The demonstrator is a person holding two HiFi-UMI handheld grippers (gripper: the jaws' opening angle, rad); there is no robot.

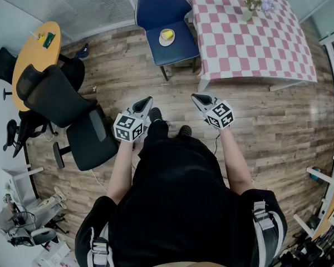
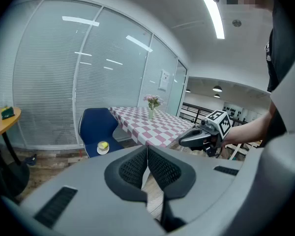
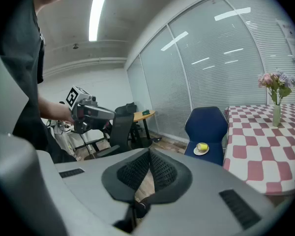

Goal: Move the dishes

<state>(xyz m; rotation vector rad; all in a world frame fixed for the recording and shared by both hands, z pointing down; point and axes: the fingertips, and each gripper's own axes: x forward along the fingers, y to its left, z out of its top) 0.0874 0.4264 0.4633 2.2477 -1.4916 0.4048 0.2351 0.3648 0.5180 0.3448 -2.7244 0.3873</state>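
While well apart from the plate [image 1: 168, 43], left gripper [image 1: 146, 100] and right gripper [image 1: 196, 97]: fingers together, empty.

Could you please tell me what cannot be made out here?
Head view: the yellow item on the plate on the blue chair is too small to identify.
Head view: the checked table is cut off by the top edge.
Head view: items on the round table, too small.

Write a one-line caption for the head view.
Left gripper and right gripper, both shut, face a plate on a blue chair beside a checked table.
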